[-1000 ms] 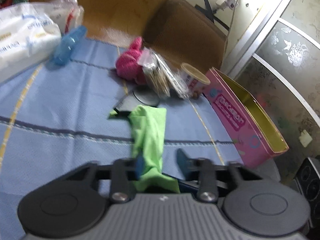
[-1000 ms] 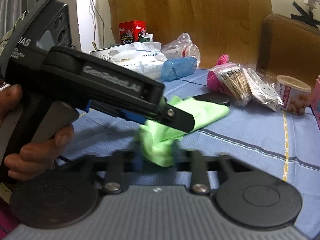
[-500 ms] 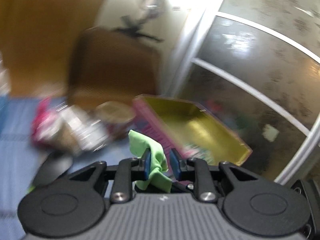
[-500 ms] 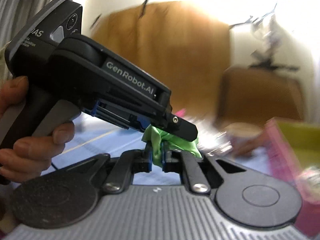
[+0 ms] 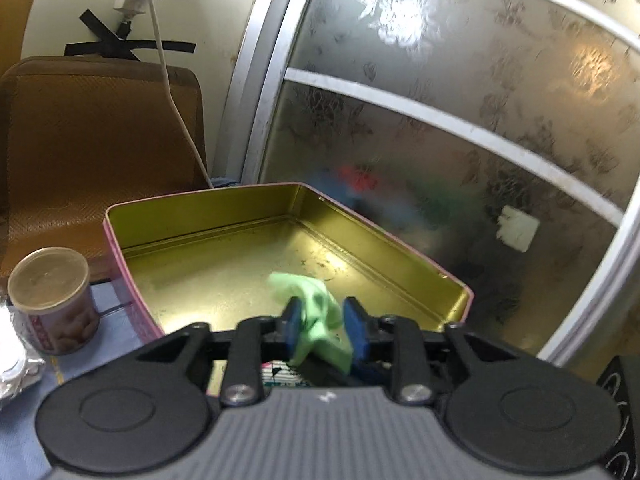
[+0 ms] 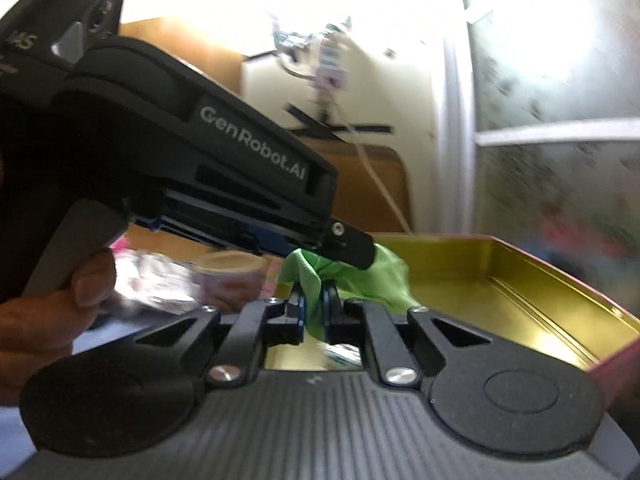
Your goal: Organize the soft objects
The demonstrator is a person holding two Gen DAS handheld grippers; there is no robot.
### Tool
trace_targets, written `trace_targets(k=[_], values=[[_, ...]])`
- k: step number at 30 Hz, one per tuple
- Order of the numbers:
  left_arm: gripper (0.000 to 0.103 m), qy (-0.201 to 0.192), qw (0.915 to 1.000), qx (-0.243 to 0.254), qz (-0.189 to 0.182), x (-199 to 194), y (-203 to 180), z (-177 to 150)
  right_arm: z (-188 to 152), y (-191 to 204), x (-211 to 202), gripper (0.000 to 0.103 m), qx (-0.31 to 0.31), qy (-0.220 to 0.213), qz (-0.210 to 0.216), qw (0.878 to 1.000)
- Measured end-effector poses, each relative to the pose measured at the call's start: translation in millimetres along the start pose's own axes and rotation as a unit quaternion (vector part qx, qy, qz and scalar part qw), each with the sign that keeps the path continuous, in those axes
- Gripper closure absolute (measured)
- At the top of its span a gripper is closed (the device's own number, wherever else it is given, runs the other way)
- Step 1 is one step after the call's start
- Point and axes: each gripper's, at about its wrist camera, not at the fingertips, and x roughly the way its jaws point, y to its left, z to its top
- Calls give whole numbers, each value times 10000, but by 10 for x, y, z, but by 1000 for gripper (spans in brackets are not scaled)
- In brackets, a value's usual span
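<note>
A light green cloth is pinched by both grippers and hangs over an open pink tin with a gold inside. My left gripper has the cloth bunched between its blue pads; its jaws are opening slightly, and the pads still touch the cloth. In the right wrist view my right gripper is shut on another fold of the green cloth, just above the near rim of the tin. The left gripper's black body, held by a hand, crosses that view from the left.
A small round can stands left of the tin on the blue tablecloth, next to a foil packet. A brown chair back is behind. A frosted glass sliding door rises close behind the tin.
Both grippers lifted the green cloth off the blue tablecloth and carried it right, from the cluttered table middle to above the open tin. Both views swung toward the glass door.
</note>
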Motion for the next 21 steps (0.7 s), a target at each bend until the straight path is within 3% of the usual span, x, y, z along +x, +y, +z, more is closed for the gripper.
trace_targets(k=[2,4,6,8,11,12,15,19,21], values=[[67,27,9999,21,126,75,-42,-5,-28,-78,54,88,-18,72,-364,9993],[44,-16,9993,49,362,63,-42,-37,-47,-168,124,76,18,162,-627,9979],[40,-117,9979,129,619,-13,-6,-67,-89,-275,142,56,203,186,-810,9963],[39,-110,9965,107,824,-86,63,-77,-90,-309,86,47,409,180,-980,9942],[29,-242,9936,-56,1101,-314,236,-141,-96,-380,29,46,738,123,-972,9925],[25,-313,9922,-126,1199,-397,304,-178,-87,-380,12,40,816,43,-955,9921],[24,-378,9877,-425,1459,-662,575,-306,-57,-335,35,20,729,-407,-852,9929],[24,-422,9792,-815,1808,-1043,925,-510,68,-421,314,19,16,-588,-982,9934],[22,-496,9735,-985,2002,-1237,1084,-639,164,-574,443,18,163,-330,-550,9978]])
